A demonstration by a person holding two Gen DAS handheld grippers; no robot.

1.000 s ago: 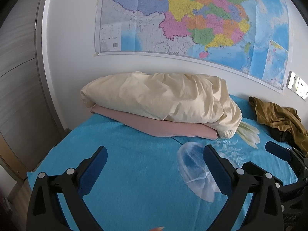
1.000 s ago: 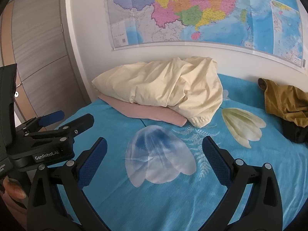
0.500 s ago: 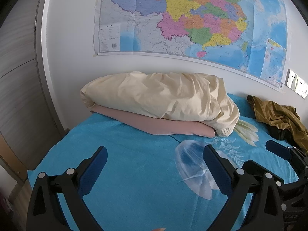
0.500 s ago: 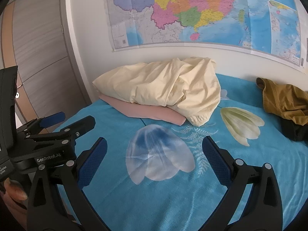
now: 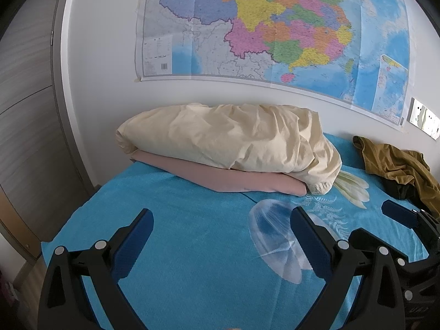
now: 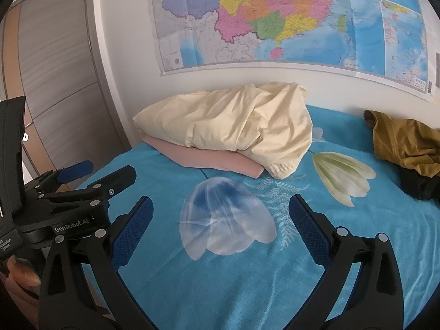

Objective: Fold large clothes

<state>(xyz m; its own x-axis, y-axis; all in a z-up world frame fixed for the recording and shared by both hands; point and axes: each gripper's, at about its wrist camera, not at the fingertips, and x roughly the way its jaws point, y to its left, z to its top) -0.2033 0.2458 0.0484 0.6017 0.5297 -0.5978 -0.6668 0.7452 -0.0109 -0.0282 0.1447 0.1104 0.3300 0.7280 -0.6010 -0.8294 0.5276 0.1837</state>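
Both grippers over the bed, nothing in hand yet.

Your left gripper (image 5: 220,236) and right gripper (image 6: 220,220) hover with fingers spread wide and empty above the blue bed cover (image 6: 247,288), likely staged for a reach. The crumpled mustard garment (image 6: 407,143) lies at 2 o'clock by the wall, heaped, no clear long axis. The cream bedding (image 6: 233,121) sits at 12 o'clock, stacked clear.

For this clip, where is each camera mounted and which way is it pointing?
Left wrist: on the left gripper, facing the headboard wall across the blue flower-print bedspread; the right gripper enters at right.
Right wrist: on the right gripper, same heading; the left gripper and a fingertip show at left.
Shared: cream bundled bedding, crumpled mustard-brown garment, wall map.
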